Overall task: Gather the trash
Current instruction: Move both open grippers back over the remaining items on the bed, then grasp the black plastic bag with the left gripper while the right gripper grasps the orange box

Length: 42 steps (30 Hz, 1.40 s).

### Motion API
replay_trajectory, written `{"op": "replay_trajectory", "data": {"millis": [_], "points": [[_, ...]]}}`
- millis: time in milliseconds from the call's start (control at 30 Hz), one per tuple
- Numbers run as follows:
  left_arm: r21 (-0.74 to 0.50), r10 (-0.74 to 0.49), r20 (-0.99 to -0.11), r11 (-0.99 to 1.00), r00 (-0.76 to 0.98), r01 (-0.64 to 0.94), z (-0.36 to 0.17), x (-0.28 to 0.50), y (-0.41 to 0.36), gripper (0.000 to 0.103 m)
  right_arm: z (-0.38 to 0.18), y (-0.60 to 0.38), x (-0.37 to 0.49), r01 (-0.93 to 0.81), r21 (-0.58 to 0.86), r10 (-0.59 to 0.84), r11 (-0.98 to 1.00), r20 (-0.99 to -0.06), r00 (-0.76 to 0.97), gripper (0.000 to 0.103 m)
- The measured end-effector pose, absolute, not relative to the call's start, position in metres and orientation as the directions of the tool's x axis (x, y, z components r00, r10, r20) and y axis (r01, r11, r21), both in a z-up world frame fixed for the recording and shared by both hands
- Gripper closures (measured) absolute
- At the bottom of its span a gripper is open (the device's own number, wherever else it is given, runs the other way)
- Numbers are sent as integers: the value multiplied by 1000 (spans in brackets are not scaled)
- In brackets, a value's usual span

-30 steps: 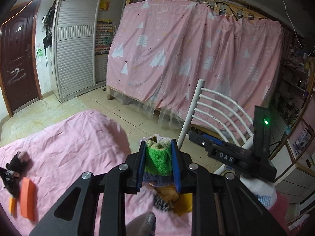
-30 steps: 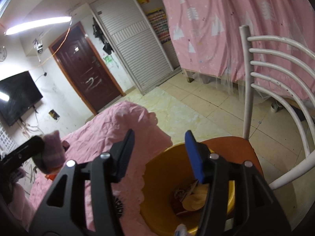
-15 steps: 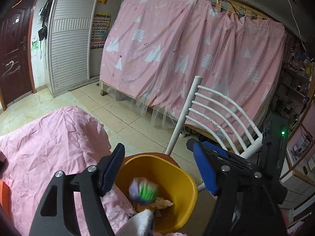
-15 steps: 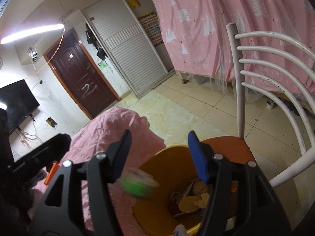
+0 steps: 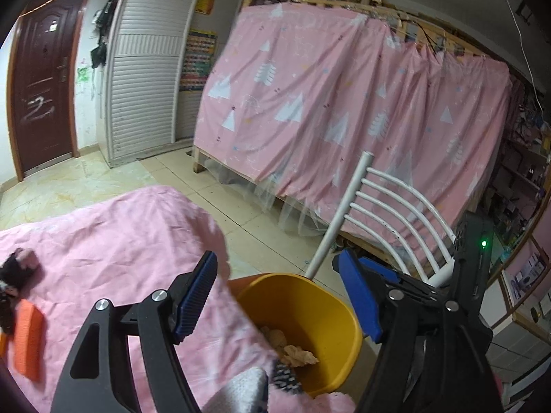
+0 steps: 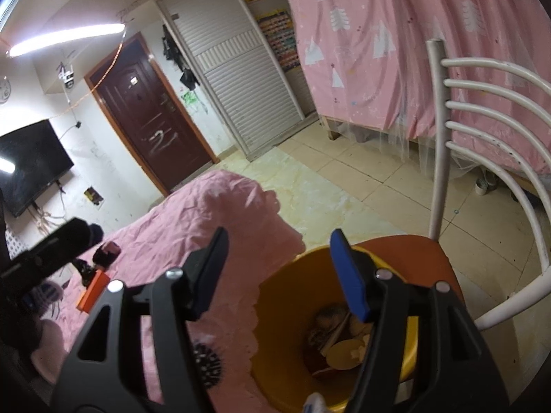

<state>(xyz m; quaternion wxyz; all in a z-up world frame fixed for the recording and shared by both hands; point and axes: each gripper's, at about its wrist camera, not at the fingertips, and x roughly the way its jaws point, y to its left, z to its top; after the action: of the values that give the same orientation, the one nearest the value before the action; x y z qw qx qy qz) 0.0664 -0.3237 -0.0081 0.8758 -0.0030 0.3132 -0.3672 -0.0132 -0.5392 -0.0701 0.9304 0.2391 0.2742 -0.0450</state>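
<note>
A yellow bucket (image 5: 310, 313) (image 6: 282, 313) stands on an orange chair seat (image 6: 413, 251) beside the pink bedspread (image 5: 113, 241). Crumpled paper and other scraps (image 5: 292, 351) (image 6: 344, 344) lie in its bottom. My left gripper (image 5: 275, 265) hangs open above the bucket's near rim, with nothing between its blue pads. My right gripper (image 6: 279, 241) is over the same bucket; its jaws are opening and hold nothing. On the bedspread lie an orange block (image 5: 27, 337) (image 6: 93, 289) and a dark crumpled item (image 5: 15, 268) (image 6: 106, 253).
The chair has a white barred back (image 5: 396, 206) (image 6: 482, 120). A black spiky brush (image 6: 206, 361) lies at the bedspread's edge by the bucket. Behind are a tiled floor (image 5: 113, 179), a bed behind a pink curtain (image 5: 344, 103), white shutter doors and a brown door (image 6: 148, 127).
My left gripper opened and let go of the green and white wad, which dropped into the yellow bucket. The right gripper's jaws spread wider.
</note>
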Motion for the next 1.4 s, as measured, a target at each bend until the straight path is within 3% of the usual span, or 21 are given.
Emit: {"op": "replay_trajectory", "data": {"millis": [367,733,1067,1400], "points": [[-245,-570,-507,814,646,526,8,83,-231,35,-53,-466,23,93,352,125,931,-549,827,38],[-189,-379,-526,925,761,330,11,106,-144,28,-49,-398,54,-10,292,187,956,-584,790,34],[-147,-240,-585,971,775,190,1,132,-86,28,-46,-345,70,-103,245,235,964,-607,759,33],[-138,-211,-666,977,715,159,-26,151,-60,28,-48,-296,82,-191,214,285,958,-633,720,31]]}}
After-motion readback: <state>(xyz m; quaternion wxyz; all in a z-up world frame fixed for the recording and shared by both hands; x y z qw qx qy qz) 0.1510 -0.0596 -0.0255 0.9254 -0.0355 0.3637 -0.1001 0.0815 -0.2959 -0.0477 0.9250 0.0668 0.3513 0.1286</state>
